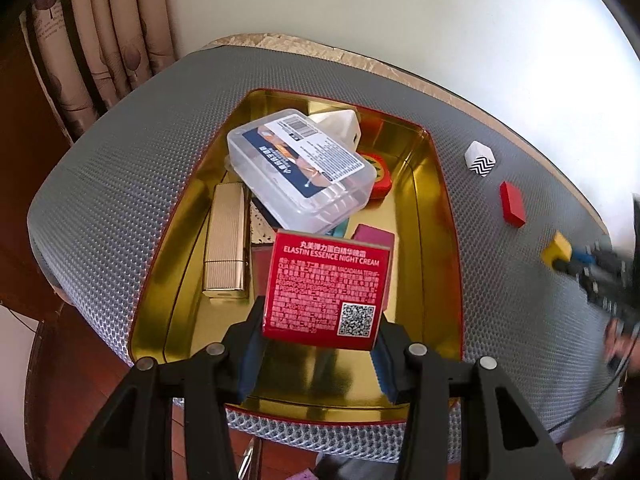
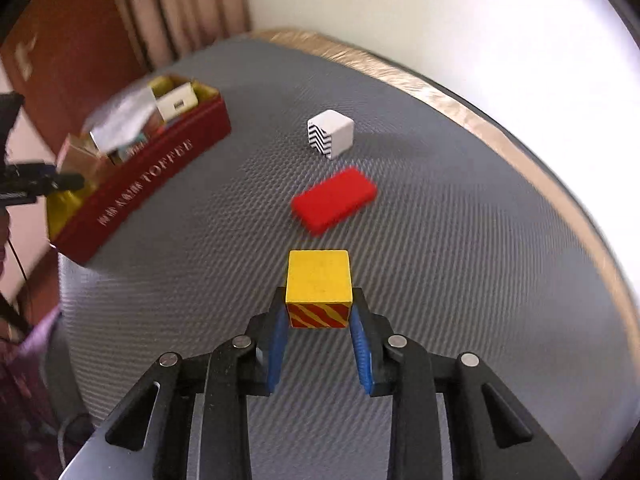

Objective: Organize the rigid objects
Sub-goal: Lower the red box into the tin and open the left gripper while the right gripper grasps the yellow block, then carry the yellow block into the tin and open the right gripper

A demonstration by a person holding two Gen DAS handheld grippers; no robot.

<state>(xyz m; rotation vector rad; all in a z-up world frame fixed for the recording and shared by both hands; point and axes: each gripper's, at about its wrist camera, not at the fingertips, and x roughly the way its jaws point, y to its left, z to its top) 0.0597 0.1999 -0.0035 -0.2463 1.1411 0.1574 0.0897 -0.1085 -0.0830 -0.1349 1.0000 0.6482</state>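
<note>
My left gripper [image 1: 318,344] is shut on a red night-cream box [image 1: 326,288] and holds it above the near end of the gold-lined red tin [image 1: 436,208]. The tin holds a clear plastic case [image 1: 300,168], a gold ribbed box [image 1: 226,252], a white charger [image 1: 340,124] and other small items. My right gripper [image 2: 319,320] is shut on a yellow cube [image 2: 319,280] with a red-striped side, above the grey mat. It also shows in the left wrist view [image 1: 557,249]. A red block [image 2: 334,199] and a white zigzag cube [image 2: 331,133] lie beyond it.
The grey mesh mat [image 2: 460,260] covers a round table with a tan rim [image 2: 460,92]. The tin shows at left in the right wrist view [image 2: 132,196]. A wall and curtains [image 1: 100,32] stand behind. The red block [image 1: 512,204] and zigzag cube [image 1: 480,159] lie right of the tin.
</note>
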